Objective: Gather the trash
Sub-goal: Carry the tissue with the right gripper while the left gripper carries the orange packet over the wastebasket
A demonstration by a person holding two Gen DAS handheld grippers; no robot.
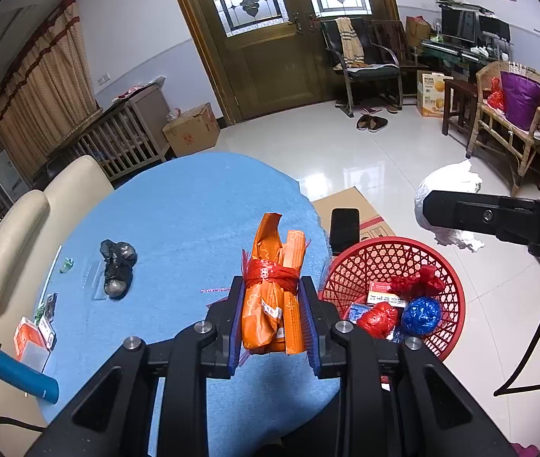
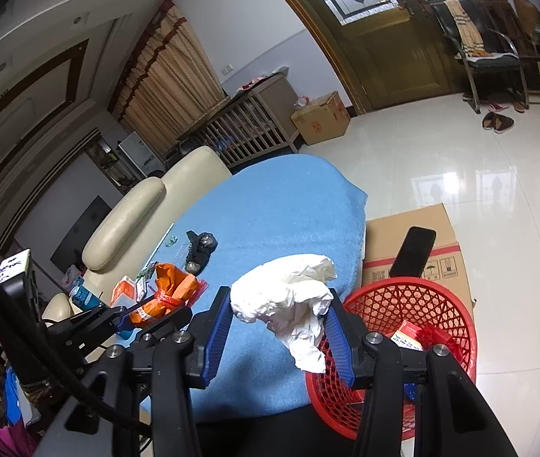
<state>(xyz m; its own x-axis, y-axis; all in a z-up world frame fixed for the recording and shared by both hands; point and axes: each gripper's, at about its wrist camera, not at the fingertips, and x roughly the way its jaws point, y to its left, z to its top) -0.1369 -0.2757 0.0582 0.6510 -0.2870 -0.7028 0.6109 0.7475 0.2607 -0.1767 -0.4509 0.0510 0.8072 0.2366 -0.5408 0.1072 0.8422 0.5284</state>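
Left wrist: orange bundle [image 1: 274,297] lengthwise betw. left hand-held gripper [image 1: 273,320] pads, clamped, pointing fwd.

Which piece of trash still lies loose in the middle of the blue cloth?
Start at the blue cloth beside the cream sofa. Left of centre lies a crumpled black bag, alone. It is the only dark item; the packets near the sofa edge are orange and white.

Black tongs [image 1: 272,323], blue ribbed pads [image 2: 218,337], silver screws, black cable [image 1: 532,342].
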